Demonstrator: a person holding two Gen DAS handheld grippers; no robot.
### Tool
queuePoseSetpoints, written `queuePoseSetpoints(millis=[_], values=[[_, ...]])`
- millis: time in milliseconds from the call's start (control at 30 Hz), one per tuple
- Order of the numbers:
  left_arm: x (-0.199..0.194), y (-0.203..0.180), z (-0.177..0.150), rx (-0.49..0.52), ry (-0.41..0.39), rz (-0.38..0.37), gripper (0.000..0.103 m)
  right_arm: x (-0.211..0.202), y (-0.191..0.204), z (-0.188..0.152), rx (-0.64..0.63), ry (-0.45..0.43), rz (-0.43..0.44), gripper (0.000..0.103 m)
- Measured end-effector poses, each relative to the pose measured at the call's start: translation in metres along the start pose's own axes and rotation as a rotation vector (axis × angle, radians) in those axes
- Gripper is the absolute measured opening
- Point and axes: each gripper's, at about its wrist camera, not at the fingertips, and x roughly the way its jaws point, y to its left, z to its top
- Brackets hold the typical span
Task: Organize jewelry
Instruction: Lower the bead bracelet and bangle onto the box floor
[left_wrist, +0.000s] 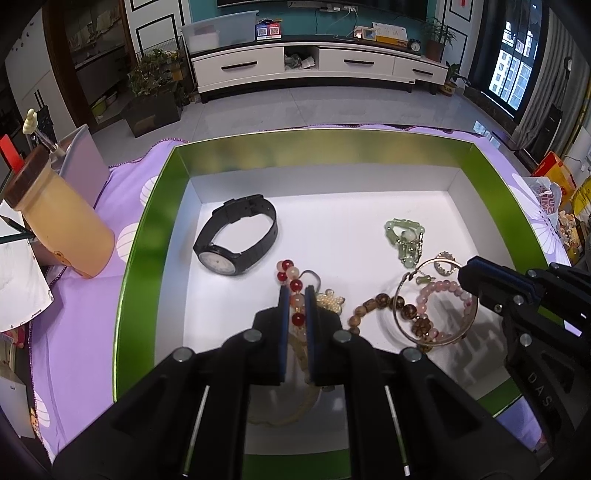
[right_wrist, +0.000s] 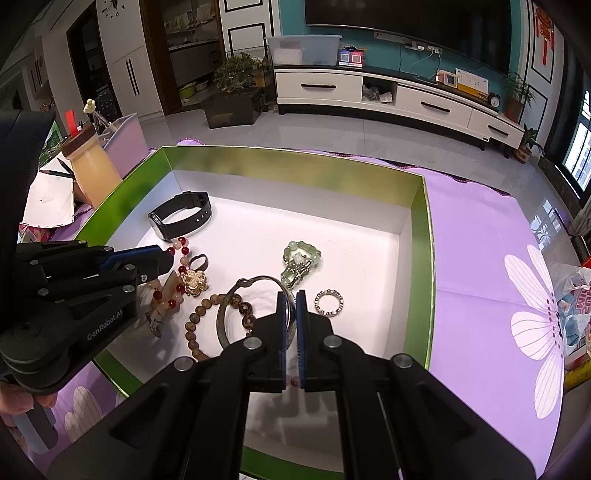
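Green-sided box (left_wrist: 147, 236) w/ white floor sits on a purple flowered cloth (right_wrist: 480, 258) over the counter. Left tool (left_wrist: 297, 291) is clamped on a red-and-peach bead bracelet (left_wrist: 293, 275) near the box's front edge, beads showing between the blue pads. Right tool (right_wrist: 290, 295) is pinched on the rim of a thin metal bangle (right_wrist: 236, 291), which lies over a brown bead bracelet (right_wrist: 197, 321) and a pink bead bracelet (left_wrist: 439, 288). Black watch (left_wrist: 236, 240) lies apart, toward back left of the box. Green bead bracelet (right_wrist: 301, 254) sits mid-box; a small beaded ring (right_wrist: 328, 302) lies just right of the right tool's tip.
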Motion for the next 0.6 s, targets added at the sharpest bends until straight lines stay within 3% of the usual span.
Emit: queuePoseSetpoints(millis=[600], values=[[0.0028, 0.0008, -0.0063, 0.010, 0.026, 0.015, 0.008, 0.0014, -0.0025, -0.0021, 0.003, 0.011, 0.004, 0.004]])
